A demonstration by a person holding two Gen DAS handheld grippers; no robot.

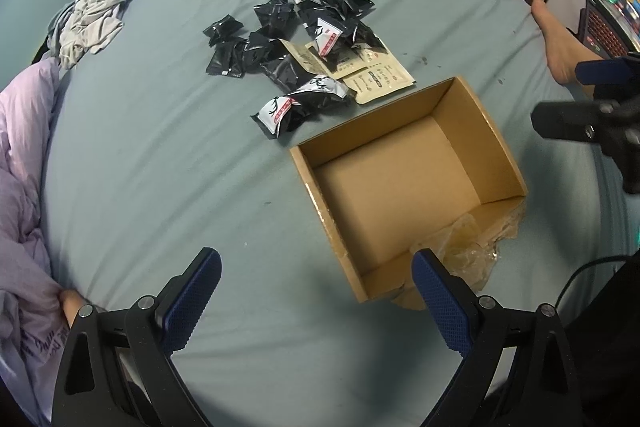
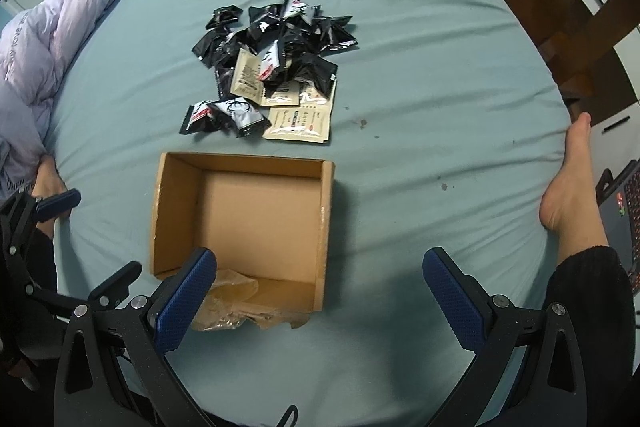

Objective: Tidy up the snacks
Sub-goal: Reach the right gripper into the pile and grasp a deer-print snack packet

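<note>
I had both claws spread wide and empty. The left gripper [image 1: 316,301] hung over bare sheet at the near left corner of the cardboard box [image 1: 404,187], and the right gripper [image 2: 320,297] hovered above the box's near edge, jaws parted with nothing between them.

The snacks lay in one loose pile [image 2: 272,67] on the teal bedsheet [image 2: 420,67], just beyond the far wall of the box and not touching it. Nothing was in the box yet, so I judged the sorting had not begun.

Most of the pile was small black foil packets [image 1: 228,27], puffed and crinkly. I expected them to be very light, springy under the pads and slick, likely to squirt out if pinched across the swollen middle. The crimped end seams looked like the safer place to bite. Two black-and-white wrapped packets [image 2: 224,115] sat nearest the box and clear of the heap, an easy first pick by one end.

The flat beige sachets [image 2: 298,121] lay pressed against the soft sheet, partly under the black ones. I judged them thin and limp, hard to get a finger under; a free corner at the near right edge offered the best hold.

Crumpled clear tape [image 2: 228,301] hung on the box's near wall, something that could snag.
</note>
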